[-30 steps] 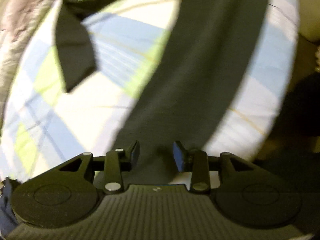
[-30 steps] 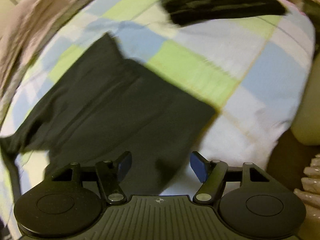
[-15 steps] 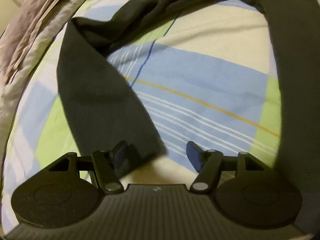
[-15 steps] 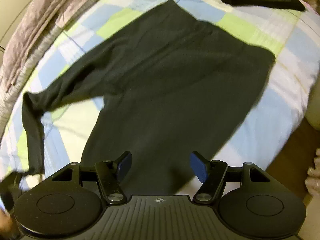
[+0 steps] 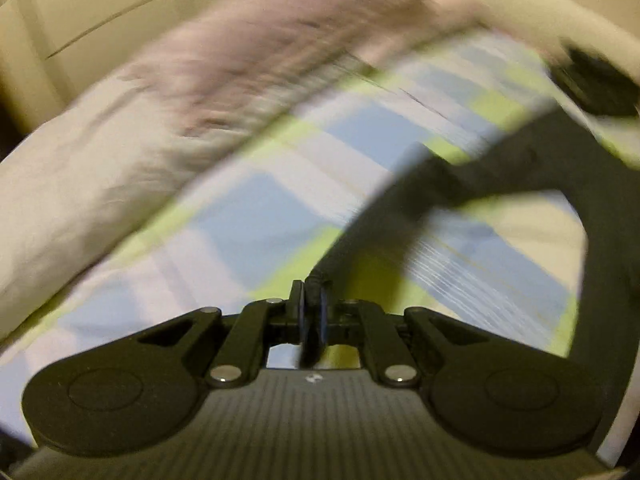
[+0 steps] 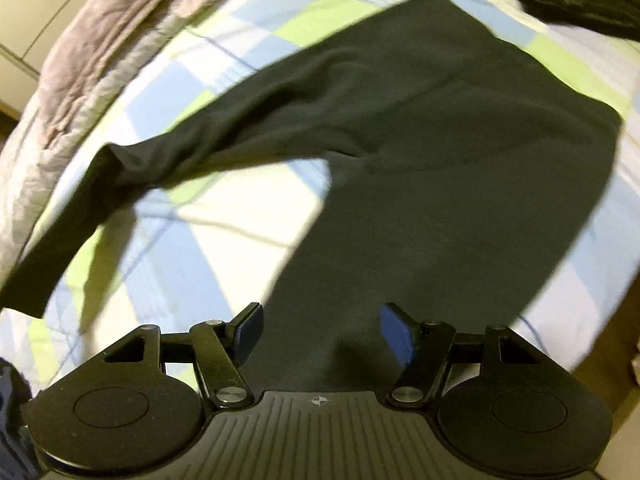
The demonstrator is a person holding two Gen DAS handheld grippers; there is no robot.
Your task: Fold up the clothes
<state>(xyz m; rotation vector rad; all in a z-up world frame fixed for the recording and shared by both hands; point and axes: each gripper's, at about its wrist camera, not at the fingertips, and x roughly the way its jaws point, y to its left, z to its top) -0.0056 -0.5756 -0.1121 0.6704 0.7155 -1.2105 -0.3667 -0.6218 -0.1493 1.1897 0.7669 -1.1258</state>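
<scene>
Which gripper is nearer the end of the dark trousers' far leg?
Left. The left gripper is shut on that leg end of the dark trousers; the right gripper hovers open over the other leg, well away.

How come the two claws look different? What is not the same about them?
The left claw is squeezed shut, but the right claw is wide open. The left claw pinches the end of the dark garment's long part, while the right claw holds nothing and just hovers over the garment's wide part. The left claw's picture is blurry; the right one is clearer. Both are black with blue pads and sit above the checked bedsheet.
</scene>
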